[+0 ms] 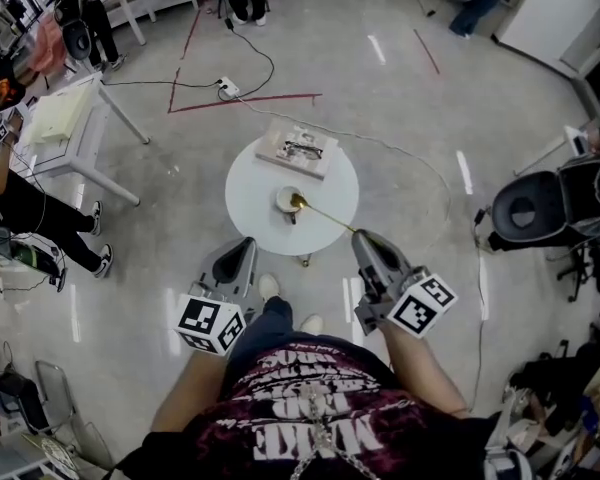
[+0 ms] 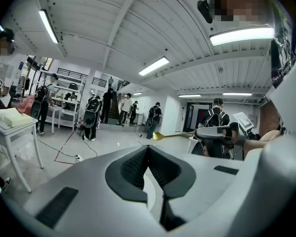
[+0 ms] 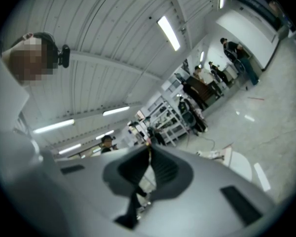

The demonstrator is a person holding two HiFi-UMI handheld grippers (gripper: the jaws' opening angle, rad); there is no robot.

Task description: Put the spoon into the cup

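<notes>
A round white table stood on a glossy grey floor, just beyond the person's feet. On its far side lay a book. Nearer the middle sat the cup. The right gripper had its jaws pressed together on the handle end of the gold spoon. The spoon slanted left and away, with its bowl at the cup's right rim; whether it was inside could not be told. The left gripper hung at the table's near left edge, its jaws together with nothing in them.

Beyond the table, red tape lines crossed the floor beside a power strip. A white desk stood to the left and a black chair to the right.
</notes>
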